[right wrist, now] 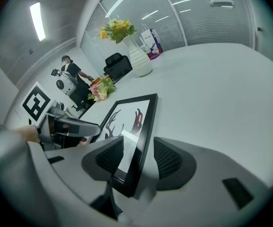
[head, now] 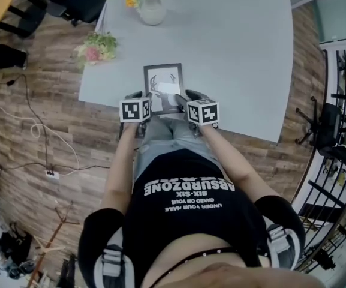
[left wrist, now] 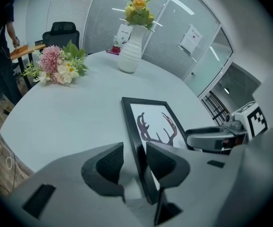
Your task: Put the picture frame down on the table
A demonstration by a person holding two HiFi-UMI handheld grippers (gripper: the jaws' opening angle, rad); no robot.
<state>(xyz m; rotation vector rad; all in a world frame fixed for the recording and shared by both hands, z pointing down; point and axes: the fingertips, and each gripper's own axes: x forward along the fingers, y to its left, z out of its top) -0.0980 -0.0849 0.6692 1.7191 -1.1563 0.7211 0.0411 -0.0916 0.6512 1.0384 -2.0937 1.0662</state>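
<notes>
Picture frame (head: 164, 87), black-edged with a dark antler drawing on white, lies on the pale grey counter (head: 238, 53), close to the edge nearest the person. Its long sides run straight away from the person, and its short near end is by the two tongs. The left tongs (head: 147, 101) sit at its left long side and the right tongs (head: 183, 99) at its right long side, so both are just as near. In the left gripper view the left side bar goes between the two pads, and a thin strip of counter shows beside it, so these tongs are a little spread. The right gripper view shows the same with the right side bar: a small gap, no pinch. I think the frame is down, though I cannot tell if its near end rests fully flat. Each tongs should slide back along the long side, toward the person, not sideways, or a pad could drag the frame. A white vase of yellow flowers (head: 152, 11) and a pink flower bunch (head: 96, 48) lie well apart, farther up the counter.
</notes>
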